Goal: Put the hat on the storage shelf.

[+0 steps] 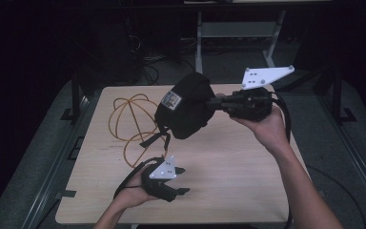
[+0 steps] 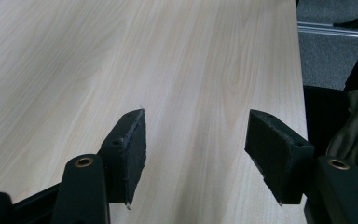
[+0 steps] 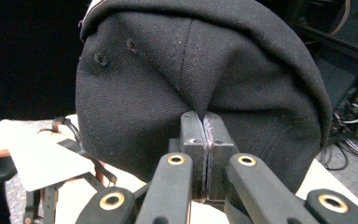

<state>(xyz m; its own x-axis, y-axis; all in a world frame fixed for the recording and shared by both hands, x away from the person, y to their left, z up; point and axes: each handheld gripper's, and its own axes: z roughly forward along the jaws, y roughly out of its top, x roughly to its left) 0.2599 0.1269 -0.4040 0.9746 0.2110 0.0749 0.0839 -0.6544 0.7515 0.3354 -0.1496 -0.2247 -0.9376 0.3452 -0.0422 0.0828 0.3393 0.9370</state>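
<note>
A black cap [image 1: 185,106] with a label patch hangs in the air above the wooden table [image 1: 238,171]. My right gripper [image 1: 213,101] is shut on a pinch of its crown fabric, with the cap [image 3: 191,70] right in front of the closed jaws of the right gripper [image 3: 205,122]. The cap's strap dangles below it. My left gripper [image 1: 182,180] rests low near the table's front, jaws apart and pointing right. In its own view the left gripper [image 2: 196,140] stands open over bare wood, nothing between the pads.
An orange wire frame [image 1: 128,121] of looped rings lies on the table's left part, behind the cap. Dark floor, cables and metal desk legs [image 1: 199,43] lie beyond the far edge. Rails run along both sides of the table.
</note>
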